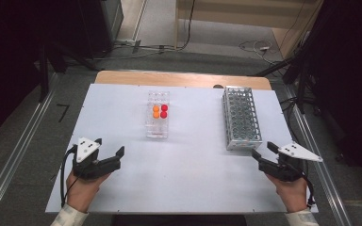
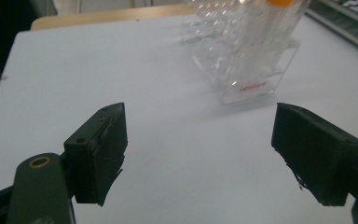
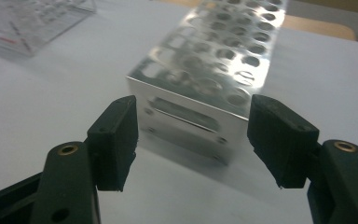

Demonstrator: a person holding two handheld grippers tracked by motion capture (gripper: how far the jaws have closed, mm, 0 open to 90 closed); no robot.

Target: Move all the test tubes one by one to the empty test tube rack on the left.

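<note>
Tools at rest between steps: left tool (image 1: 108, 151) and right tool (image 1: 263, 149) released, empty, low over counter (image 1: 193, 165). Clear tube rack (image 1: 158, 121) mid-counter, metal rack (image 1: 241, 117) right. Next: probably reaching for capped tubes (image 1: 160, 111).

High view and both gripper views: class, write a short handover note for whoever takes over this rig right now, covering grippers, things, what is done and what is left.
Left gripper: open, nothing between its jaws, low over the table, aimed at the clear tube rack.
Right gripper: open, empty, facing the near end of the metal tube rack.
Things: the clear rack holds two orange-capped tubes and two red-capped tubes. The metal rack's holes look empty.
Done: nothing has reached the metal rack.
Left: probably moving the four capped tubes into the metal rack.
</note>
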